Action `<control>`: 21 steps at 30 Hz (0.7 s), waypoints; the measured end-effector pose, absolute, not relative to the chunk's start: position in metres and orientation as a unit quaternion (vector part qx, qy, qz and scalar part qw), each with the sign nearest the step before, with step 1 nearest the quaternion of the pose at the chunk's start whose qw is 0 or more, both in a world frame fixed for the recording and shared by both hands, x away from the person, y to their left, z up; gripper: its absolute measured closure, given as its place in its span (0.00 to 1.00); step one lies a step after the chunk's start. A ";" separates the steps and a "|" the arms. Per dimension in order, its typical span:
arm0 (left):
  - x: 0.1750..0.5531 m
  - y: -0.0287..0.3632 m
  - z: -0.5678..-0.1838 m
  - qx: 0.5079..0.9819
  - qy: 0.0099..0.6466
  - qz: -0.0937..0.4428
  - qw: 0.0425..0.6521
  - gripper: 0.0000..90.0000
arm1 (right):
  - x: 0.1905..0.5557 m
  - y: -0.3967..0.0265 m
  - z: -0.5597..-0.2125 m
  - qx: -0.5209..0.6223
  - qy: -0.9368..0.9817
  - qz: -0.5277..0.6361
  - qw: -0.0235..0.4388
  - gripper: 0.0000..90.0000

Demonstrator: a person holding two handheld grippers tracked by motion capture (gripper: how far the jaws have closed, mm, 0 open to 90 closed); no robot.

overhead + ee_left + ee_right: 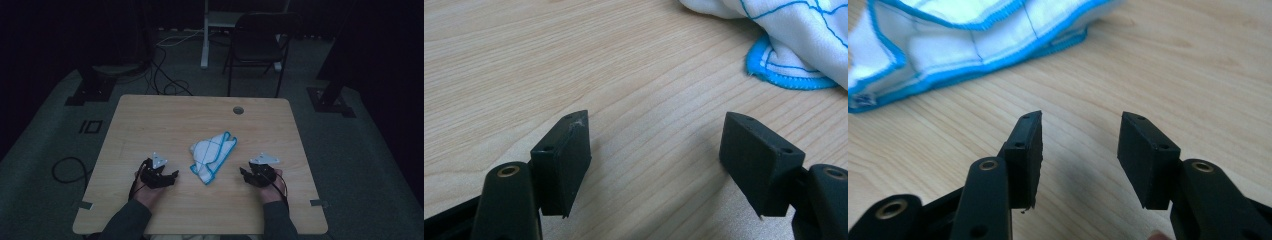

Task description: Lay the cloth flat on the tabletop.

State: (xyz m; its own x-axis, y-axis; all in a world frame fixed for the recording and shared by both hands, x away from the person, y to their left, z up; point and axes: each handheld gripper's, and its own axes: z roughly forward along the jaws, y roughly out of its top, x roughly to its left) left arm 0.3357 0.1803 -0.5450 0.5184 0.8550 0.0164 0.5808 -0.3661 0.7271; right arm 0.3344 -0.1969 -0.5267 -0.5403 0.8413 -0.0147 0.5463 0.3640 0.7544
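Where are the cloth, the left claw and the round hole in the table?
cloth [212, 152], high view, white middle.
left claw [173, 175], high view, between its fingertips.
round hole [238, 110], high view, its centre.

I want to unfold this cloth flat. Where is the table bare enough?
Bare wood runs from the cloth back to the cable hole and out to both side edges of the table. Crowded: the near strip, with left gripper and right gripper.

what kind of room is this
Probably a dim lab or recording room, not a home: a bare wooden table on grey carpet, loose cables across the floor, a black folding chair and dark equipment stands around it.
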 end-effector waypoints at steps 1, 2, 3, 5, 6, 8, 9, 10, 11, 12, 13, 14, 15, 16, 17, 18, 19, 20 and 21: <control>0.336 0.180 -0.545 0.802 0.448 0.201 0.341 0.33 | 0.333 -0.196 -0.525 0.432 0.800 0.363 0.206 0.59; 0.336 0.180 -0.545 0.802 0.448 0.201 0.341 0.33 | 0.332 -0.196 -0.523 0.429 0.800 0.366 0.206 0.60; 0.336 0.180 -0.545 0.802 0.448 0.201 0.341 0.33 | 0.332 -0.195 -0.522 0.427 0.800 0.368 0.207 0.60; 0.336 0.180 -0.545 0.801 0.448 0.201 0.341 0.33 | 0.330 -0.193 -0.520 0.424 0.800 0.370 0.210 0.61; 0.336 0.180 -0.545 0.802 0.448 0.201 0.341 0.33 | 0.330 -0.192 -0.519 0.422 0.800 0.371 0.209 0.62; 0.336 0.180 -0.545 0.802 0.448 0.201 0.341 0.33 | 0.328 -0.190 -0.517 0.418 0.800 0.376 0.210 0.65; 0.336 0.180 -0.545 0.802 0.448 0.201 0.341 0.33 | 0.328 -0.189 -0.516 0.415 0.801 0.378 0.210 0.66; 0.336 0.180 -0.545 0.802 0.448 0.201 0.341 0.33 | 0.327 -0.187 -0.515 0.414 0.800 0.380 0.209 0.66; 0.336 0.180 -0.545 0.802 0.448 0.201 0.341 0.33 | 0.326 -0.186 -0.514 0.412 0.801 0.381 0.208 0.66; 0.336 0.180 -0.545 0.802 0.448 0.201 0.341 0.33 | 0.326 -0.184 -0.513 0.410 0.802 0.382 0.208 0.66; 0.336 0.180 -0.545 0.802 0.448 0.201 0.341 0.33 | 0.325 -0.182 -0.512 0.407 0.802 0.383 0.208 0.67; 0.336 0.180 -0.545 0.802 0.448 0.201 0.341 0.33 | 0.325 -0.181 -0.511 0.405 0.803 0.384 0.208 0.67; 0.336 0.180 -0.545 0.802 0.448 0.201 0.341 0.33 | 0.325 -0.179 -0.511 0.402 0.804 0.385 0.207 0.67; 0.336 0.180 -0.545 0.802 0.448 0.201 0.341 0.33 | 0.324 -0.177 -0.510 0.401 0.805 0.386 0.207 0.68; 0.336 0.180 -0.545 0.802 0.448 0.201 0.341 0.33 | 0.324 -0.175 -0.510 0.398 0.806 0.386 0.206 0.68; 0.336 0.180 -0.545 0.802 0.448 0.201 0.341 0.33 | 0.323 -0.173 -0.509 0.396 0.807 0.387 0.206 0.69; 0.336 0.180 -0.545 0.802 0.448 0.201 0.341 0.33 | 0.323 -0.171 -0.509 0.394 0.808 0.388 0.205 0.70; 0.336 0.180 -0.545 0.801 0.448 0.201 0.341 0.33 | 0.322 -0.169 -0.509 0.392 0.808 0.390 0.202 0.72; 0.336 0.180 -0.545 0.801 0.449 0.201 0.341 0.33 | 0.322 -0.166 -0.509 0.390 0.809 0.391 0.200 0.72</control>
State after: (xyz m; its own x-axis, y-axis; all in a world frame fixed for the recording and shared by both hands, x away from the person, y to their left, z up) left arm 0.3357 0.1802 -0.5449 0.5165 0.8561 0.0157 0.5819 -0.3644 0.7271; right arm 0.3219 -0.1660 -0.5090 -0.6154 0.7880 -0.0177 0.4752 0.3888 0.7894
